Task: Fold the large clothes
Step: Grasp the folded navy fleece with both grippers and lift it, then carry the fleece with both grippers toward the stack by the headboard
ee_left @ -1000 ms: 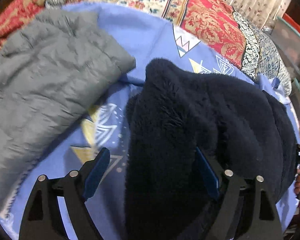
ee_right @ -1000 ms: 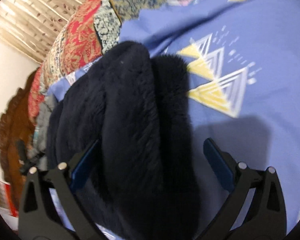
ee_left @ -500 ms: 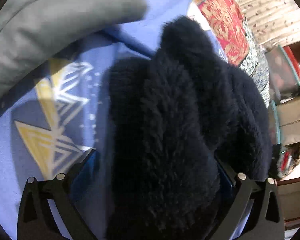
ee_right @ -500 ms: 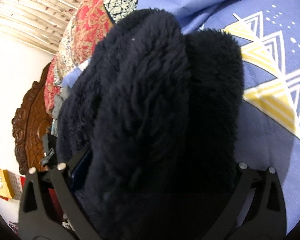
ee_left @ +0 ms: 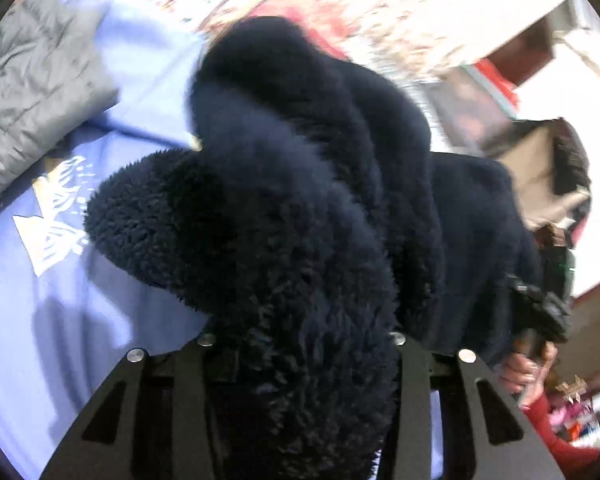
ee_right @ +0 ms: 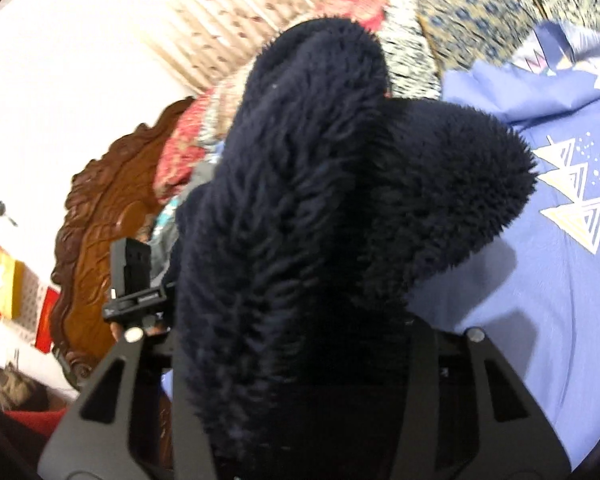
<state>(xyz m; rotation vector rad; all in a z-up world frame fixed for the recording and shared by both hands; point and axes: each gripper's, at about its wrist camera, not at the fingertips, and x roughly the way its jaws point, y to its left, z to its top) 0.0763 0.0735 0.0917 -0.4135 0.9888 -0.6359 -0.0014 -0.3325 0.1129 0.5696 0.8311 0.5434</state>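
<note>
A dark navy fleece garment fills the middle of both views, bunched in thick folds and lifted above the blue bedsheet. My left gripper is shut on one end of it; the fingertips are buried in the fleece. My right gripper is shut on the other end of the same garment, fingertips also hidden. The right gripper and the hand holding it show at the right of the left wrist view; the left gripper's body shows at the left of the right wrist view.
A folded grey quilted jacket lies on the sheet at upper left. A red patterned bedspread and a carved wooden headboard are beyond. The blue sheet with triangle prints lies below the garment.
Both grippers closed on the fleece garment and lifted it off the sheet. The views tilted up toward the curtain and wall.
</note>
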